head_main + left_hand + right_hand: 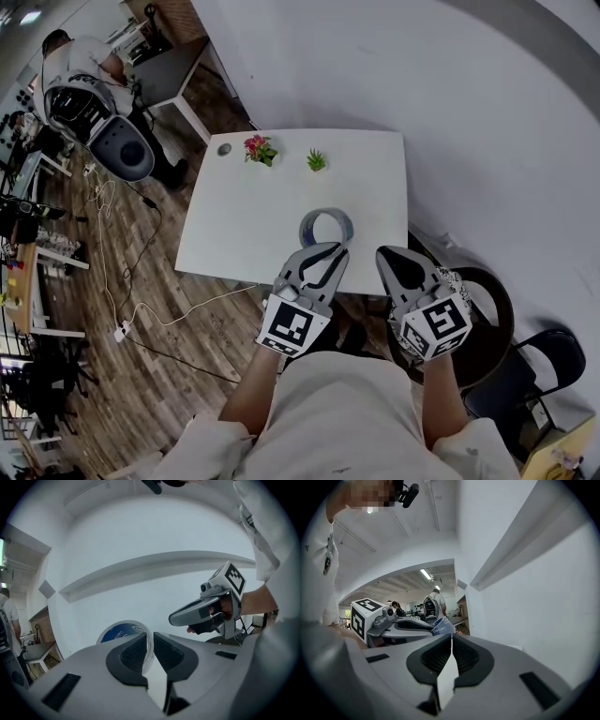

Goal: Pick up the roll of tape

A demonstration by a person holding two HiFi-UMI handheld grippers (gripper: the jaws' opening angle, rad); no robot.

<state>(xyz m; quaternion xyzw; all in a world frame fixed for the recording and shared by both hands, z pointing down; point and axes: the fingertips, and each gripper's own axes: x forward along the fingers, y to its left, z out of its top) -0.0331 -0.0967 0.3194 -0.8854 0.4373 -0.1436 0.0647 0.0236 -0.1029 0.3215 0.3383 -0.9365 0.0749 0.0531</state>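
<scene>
left gripper: closed on the roll of tape, jaws a narrow way apart with the roll's wall pinched between the ribbed pads; pointed away from the person, close to level.
roll of tape: stood on edge in that grip, ring turned partly toward the head view; showed over the near part of the table, just ahead of its front edge; seen against the pale wall in the left gripper view, with a blue printed label on its core; whether clear of the table top, not to be told from above.
right gripper: jaws drawn together, pads all but meeting, nothing between them; held just beside the left gripper, apart from the roll, pointing the same way.
right gripper view: caught the roll's blue print beyond its own jaw tips, with the left gripper's marker cube at left.
table: white, square, set against the wall.
far edge of table: carried a pink-flowered plant, a small green plant and a small round grey thing, all well apart from the roll.
floor: wooden boards, crossed by a white cable.
background: had a person bent beside a desk at upper left.
right of table: had a black chair.
</scene>
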